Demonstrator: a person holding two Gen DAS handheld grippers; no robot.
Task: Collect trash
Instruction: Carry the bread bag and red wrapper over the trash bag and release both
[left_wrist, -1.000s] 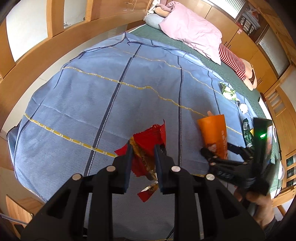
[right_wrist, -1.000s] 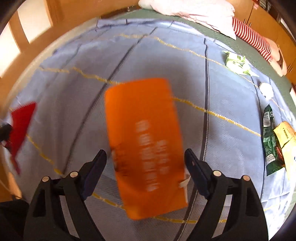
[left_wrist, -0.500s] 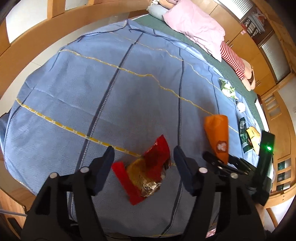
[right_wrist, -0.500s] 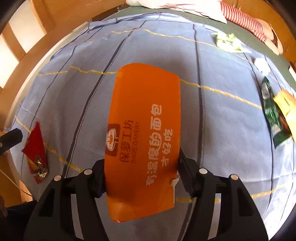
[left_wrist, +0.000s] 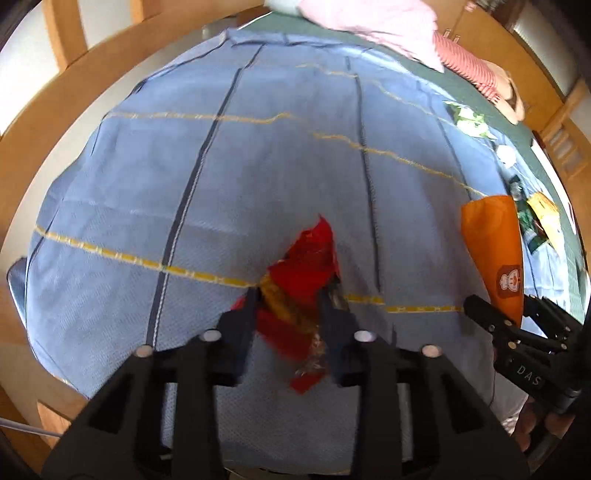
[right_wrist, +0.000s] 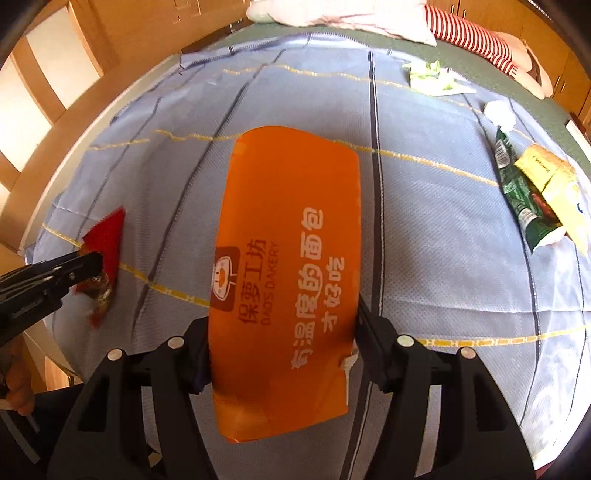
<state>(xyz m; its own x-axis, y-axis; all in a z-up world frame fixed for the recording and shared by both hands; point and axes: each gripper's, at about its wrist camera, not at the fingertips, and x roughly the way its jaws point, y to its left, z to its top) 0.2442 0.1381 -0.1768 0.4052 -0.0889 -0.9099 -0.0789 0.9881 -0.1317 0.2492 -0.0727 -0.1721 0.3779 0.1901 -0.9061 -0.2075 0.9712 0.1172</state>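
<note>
My left gripper (left_wrist: 290, 314) is shut on a crumpled red and gold snack wrapper (left_wrist: 303, 273), held just above the blue blanket (left_wrist: 184, 166). It also shows at the left of the right wrist view (right_wrist: 105, 240). My right gripper (right_wrist: 282, 343) is shut on a flat orange bakery bag (right_wrist: 288, 258) with white Chinese lettering, held above the blanket. The bag and right gripper show at the right of the left wrist view (left_wrist: 495, 251).
More trash lies on the blanket's far right: a green wrapper (right_wrist: 517, 192), a yellow packet (right_wrist: 550, 177), a white paper ball (right_wrist: 498, 110) and light green crumpled paper (right_wrist: 428, 74). A pink pillow (left_wrist: 376, 26) and a striped doll (right_wrist: 480, 40) lie beyond. Wooden bed frame (left_wrist: 74, 85) runs on the left.
My left gripper opened and let the red wrapper lie on the blanket, then closed on it again. My right gripper closed on the orange bag and holds it steady.
</note>
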